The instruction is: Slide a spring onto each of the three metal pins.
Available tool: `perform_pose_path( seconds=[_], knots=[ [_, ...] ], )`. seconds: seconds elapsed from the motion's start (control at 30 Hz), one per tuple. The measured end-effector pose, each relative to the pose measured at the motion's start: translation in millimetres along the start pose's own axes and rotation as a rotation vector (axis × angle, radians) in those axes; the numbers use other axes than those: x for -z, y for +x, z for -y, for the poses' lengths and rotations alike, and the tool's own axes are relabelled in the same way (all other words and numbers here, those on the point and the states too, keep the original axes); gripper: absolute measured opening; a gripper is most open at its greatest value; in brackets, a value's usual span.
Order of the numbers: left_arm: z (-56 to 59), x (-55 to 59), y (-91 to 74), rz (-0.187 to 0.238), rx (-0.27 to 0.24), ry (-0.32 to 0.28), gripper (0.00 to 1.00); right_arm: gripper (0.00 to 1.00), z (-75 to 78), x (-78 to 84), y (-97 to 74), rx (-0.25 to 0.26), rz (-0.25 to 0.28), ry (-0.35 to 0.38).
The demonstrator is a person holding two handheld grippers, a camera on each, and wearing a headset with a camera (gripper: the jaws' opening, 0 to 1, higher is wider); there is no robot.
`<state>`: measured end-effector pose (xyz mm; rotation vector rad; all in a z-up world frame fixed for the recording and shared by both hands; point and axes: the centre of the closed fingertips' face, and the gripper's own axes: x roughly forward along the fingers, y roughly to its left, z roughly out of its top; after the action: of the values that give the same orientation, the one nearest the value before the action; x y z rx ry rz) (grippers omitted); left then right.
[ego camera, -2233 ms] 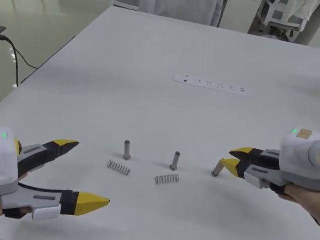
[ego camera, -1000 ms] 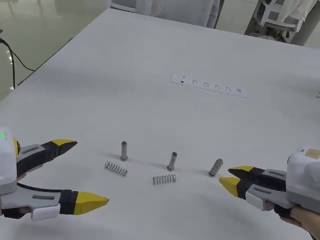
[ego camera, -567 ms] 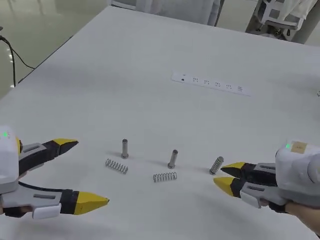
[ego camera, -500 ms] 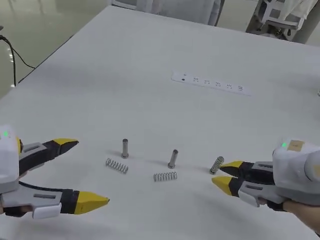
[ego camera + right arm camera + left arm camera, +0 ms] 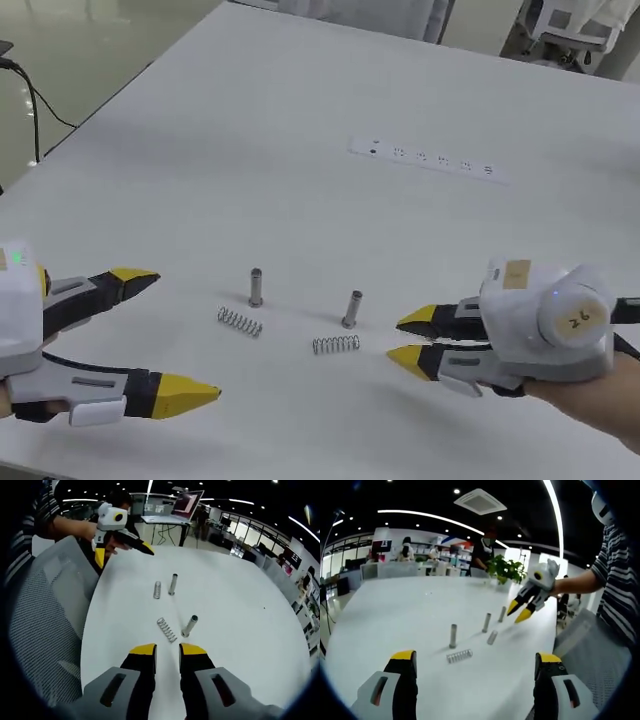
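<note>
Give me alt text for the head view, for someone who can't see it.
On a white table stand two upright metal pins, with two loose springs lying beside them. The left hand-held gripper is wide open and the right hand-held gripper barely open, both empty. A power strip lies farther back.

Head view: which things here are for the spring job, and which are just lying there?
For the job: left gripper, right gripper, left pin, middle pin, third pin beside the right gripper's tips, left spring, right spring.
Just lying about: power strip, black cable past the table's edge.
</note>
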<state>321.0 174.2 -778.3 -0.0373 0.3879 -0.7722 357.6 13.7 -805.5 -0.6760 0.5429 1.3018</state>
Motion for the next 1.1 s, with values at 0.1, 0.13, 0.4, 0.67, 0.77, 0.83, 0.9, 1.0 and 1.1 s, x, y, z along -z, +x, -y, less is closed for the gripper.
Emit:
perform_pose_path(
  seconds=[0.1,0.13,0.4,0.67,0.77,0.83,0.9,1.0,1.1],
  knots=[
    [0.1,0.1,-0.2,0.0,-0.002,0.001,0.95,0.15,-3.7,-5.1,11.3,-0.022,0.005,-0.014],
    [0.5,0.2,-0.1,0.0,-0.001,0.001,0.95,0.15,-4.4,-5.2,14.6,-0.027,0.0,-0.021],
    [2.6,3.5,0.5,-0.004,0.002,-0.005,0.95,0.15,-6.6,-5.0,38.4,-0.064,-0.045,-0.055],
    [3.4,7.7,-0.6,-0.013,0.005,-0.009,0.95,0.14,-0.9,-1.4,50.0,-0.059,-0.081,-0.09],
    [3.3,8.3,-0.6,-0.015,0.005,-0.009,0.95,0.14,2.6,4.8,54.5,-0.056,-0.104,-0.091],
    [3.9,7.8,-0.3,-0.013,0.007,-0.01,0.95,0.14,4.2,6.8,56.2,-0.055,-0.109,-0.09],
    [4.3,7.7,-0.2,-0.014,0.009,-0.007,0.95,0.13,4.3,9.4,57.7,-0.058,-0.117,-0.085],
    [3.6,7.9,-0.5,-0.013,0.008,-0.009,0.95,0.13,1.4,13.6,59.2,-0.067,-0.132,-0.092],
    [4.1,8.5,-0.4,-0.017,0.01,-0.01,0.94,0.12,0.7,15.8,59.6,-0.068,-0.139,-0.097]
  ],
)
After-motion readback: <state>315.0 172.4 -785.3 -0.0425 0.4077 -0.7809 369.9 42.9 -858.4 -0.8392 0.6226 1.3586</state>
